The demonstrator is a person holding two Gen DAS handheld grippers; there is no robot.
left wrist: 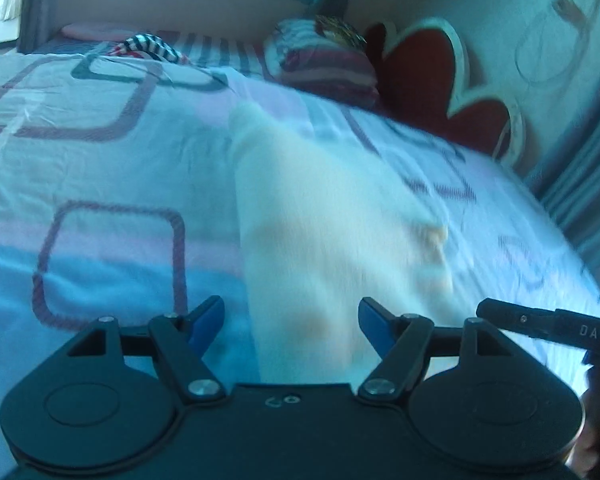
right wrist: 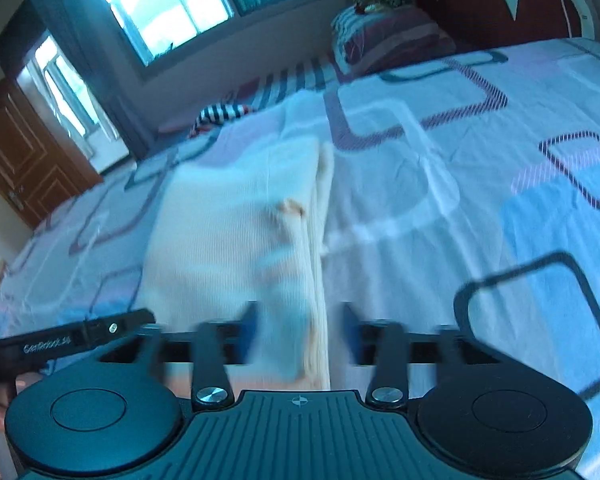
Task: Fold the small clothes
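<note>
On the bed (left wrist: 100,168) ahead lies the cream garment (left wrist: 320,220), partly folded. Both my left hand-held gripper (left wrist: 291,322) and right hand-held gripper (right wrist: 298,330) are spread, holding nothing. I'd pinch matching near corners and fold evenly.

I see a bedspread (left wrist: 100,168) patterned with rounded squares covering the bed. At its far end a striped pillow (left wrist: 324,64) leans beside a red headboard (left wrist: 428,76). A striped bundle (right wrist: 220,114) lies near the far edge, below a bright window (right wrist: 168,4); a wooden door (right wrist: 24,152) stands left.
</note>
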